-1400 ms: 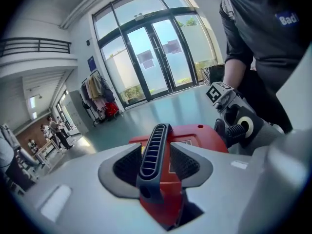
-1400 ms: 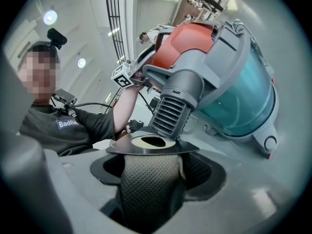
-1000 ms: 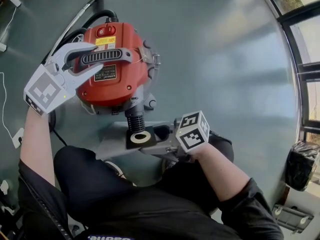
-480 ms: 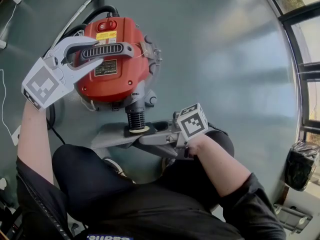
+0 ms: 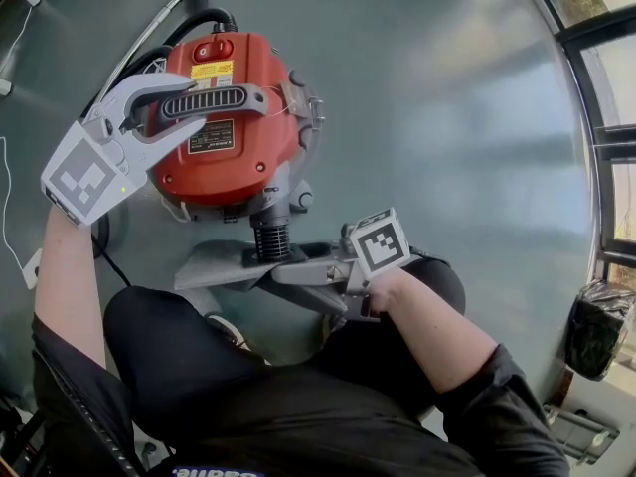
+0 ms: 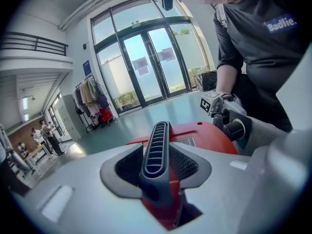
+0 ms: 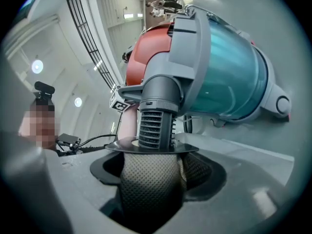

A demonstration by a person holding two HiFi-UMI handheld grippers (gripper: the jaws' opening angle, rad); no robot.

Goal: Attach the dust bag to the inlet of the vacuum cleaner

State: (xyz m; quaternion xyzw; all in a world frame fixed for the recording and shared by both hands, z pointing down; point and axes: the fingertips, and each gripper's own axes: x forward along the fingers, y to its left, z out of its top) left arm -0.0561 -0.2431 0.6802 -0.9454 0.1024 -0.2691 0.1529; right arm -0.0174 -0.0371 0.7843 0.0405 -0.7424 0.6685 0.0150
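Note:
A red vacuum cleaner (image 5: 224, 117) lies on the grey floor. My left gripper (image 5: 194, 105) is shut on its black ribbed handle (image 5: 204, 105), and in the left gripper view the handle (image 6: 156, 150) sits pinched between the pads. The ribbed black inlet (image 5: 270, 237) sticks out toward me. My right gripper (image 5: 266, 269) is shut on the grey dust bag (image 5: 214, 266) just under its flat dark collar. In the right gripper view the collar (image 7: 151, 149) rings the inlet (image 7: 156, 121), with the mesh bag (image 7: 151, 184) squeezed between the jaws.
A black hose and wand (image 5: 189, 18) run off behind the vacuum cleaner. Thin cables (image 5: 10, 217) trail on the floor at the left. A black bag (image 5: 596, 326) stands by the window frames at the right. My legs (image 5: 199, 366) fill the near floor.
My right gripper rolled and lifted the bag, so the collar went from lying face-up below the inlet to sitting on it. The left gripper kept its hold on the handle.

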